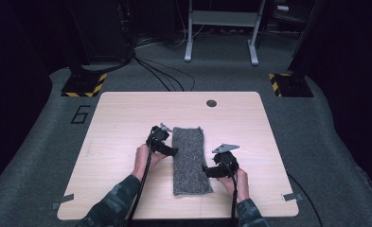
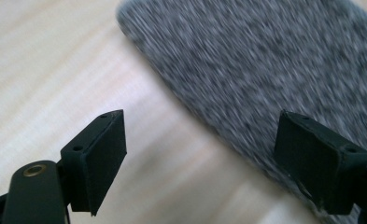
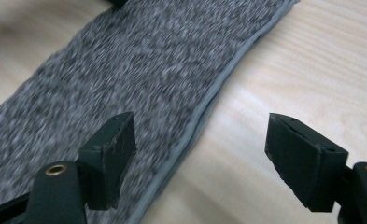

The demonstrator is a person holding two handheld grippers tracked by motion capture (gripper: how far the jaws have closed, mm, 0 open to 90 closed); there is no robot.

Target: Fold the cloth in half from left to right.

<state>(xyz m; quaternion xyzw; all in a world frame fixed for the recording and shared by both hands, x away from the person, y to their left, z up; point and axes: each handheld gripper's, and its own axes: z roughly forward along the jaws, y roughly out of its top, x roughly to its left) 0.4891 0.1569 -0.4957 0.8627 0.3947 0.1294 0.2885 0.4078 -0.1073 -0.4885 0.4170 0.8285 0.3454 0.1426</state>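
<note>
Flanking the grey cloth (image 1: 189,158), both tongs gape empty; floor mark (image 1: 81,114) reads "6".

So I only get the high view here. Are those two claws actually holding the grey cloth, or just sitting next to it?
Observer: Not holding. The left claw stands open, with the cloth's edge passing between its tips.
Operator: And the other one?
Observer: The right claw is open too, straddling the cloth's long edge above the table.
Operator: Is it a single layer?
Observer: It looks folded: a smooth grey trim runs along that edge, with a layer below it.
</note>
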